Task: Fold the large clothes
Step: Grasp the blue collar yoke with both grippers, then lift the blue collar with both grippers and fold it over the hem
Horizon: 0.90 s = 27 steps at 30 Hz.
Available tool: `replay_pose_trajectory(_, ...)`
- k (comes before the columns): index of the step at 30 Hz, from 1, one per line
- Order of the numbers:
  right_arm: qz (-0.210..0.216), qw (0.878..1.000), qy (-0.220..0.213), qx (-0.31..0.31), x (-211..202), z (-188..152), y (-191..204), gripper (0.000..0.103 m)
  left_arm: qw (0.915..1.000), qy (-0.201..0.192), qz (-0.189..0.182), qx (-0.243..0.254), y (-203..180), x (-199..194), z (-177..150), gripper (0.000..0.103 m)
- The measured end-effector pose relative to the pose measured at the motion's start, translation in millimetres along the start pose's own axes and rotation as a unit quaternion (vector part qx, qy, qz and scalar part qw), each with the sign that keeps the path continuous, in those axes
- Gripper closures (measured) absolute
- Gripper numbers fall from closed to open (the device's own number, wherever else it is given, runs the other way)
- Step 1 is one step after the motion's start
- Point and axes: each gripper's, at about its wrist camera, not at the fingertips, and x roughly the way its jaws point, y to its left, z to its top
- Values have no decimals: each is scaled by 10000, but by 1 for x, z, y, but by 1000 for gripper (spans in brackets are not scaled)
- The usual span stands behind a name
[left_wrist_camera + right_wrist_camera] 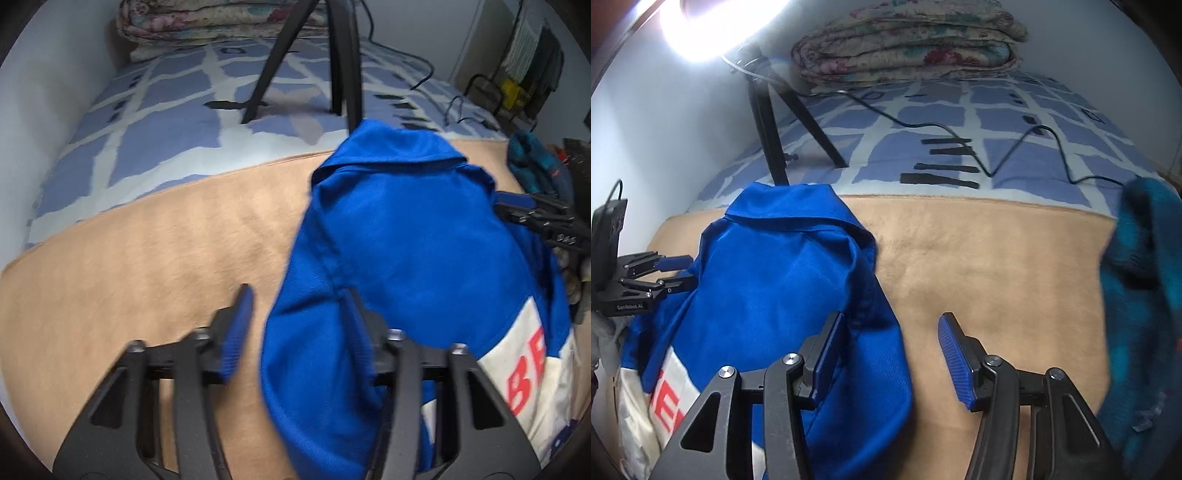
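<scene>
- Blue jacket (pixel 406 236): one large garment of bright royal-blue woven cloth, collar turned down along its top edge, a stitched seam running down the shoulder. A white panel with red block letters crossed its lower part, at the lower right of the left wrist view.
- Location: it lay bunched on a tan blanket (pixel 147 258) spread over a bed; it filled the right half of the left wrist view and the left half of the right wrist view (pixel 783 273).
- Left gripper (pixel 295 328): jaws apart, blue pads visible; the jacket's edge sat between them, covering the right finger. Whether the pads pressed the cloth could not be told.
- Right gripper (pixel 890 347): jaws spread, unclenched; the left finger lay against the jacket's edge, the right finger over bare blanket.
- Other items: blue-and-white checked sheet (pixel 1015 110), folded floral quilt (pixel 905 40), black tripod legs (pixel 343 55), black cable (pixel 1008 162), teal fleece garment (pixel 1145 295) at far right.
</scene>
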Motion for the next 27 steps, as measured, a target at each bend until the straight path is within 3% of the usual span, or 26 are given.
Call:
replay_pose_trajectory(1,45,10000,-20,-44,2,1,1,50,9999,-11,-115,-21,-1,1,1,77)
replay_pose_trajectory(2,120,9999,-20,-69,3,1,2,59,9999,-19,-149,19,-4,1,1,81)
replay_pose_trajectory(4,351,9993,17,-86,4,2,1,73,9997,-21,-192,126,-10,0,3,97)
replay_pose_trajectory(5,371,9993,24,-96,4,2,2,77,9998,-38,-154,156,-13,-1,3,98)
replay_pose_trajectory(6,396,9991,29,-130,4,2,4,89,9998,-53,-110,170,-15,-2,3,100)
replay_pose_trajectory(8,488,9987,38,-128,2,3,6,97,9998,-156,-24,139,-18,-9,3,101)
replay_pose_trajectory(19,413,9970,-623,-210,-62,12,31,101,9962,-863,-77,73,-35,-76,0,102)
replay_pose_trajectory(27,567,9919,-1000,-532,-136,-1,60,102,9919,-1257,-134,152,-54,-142,-32,102)
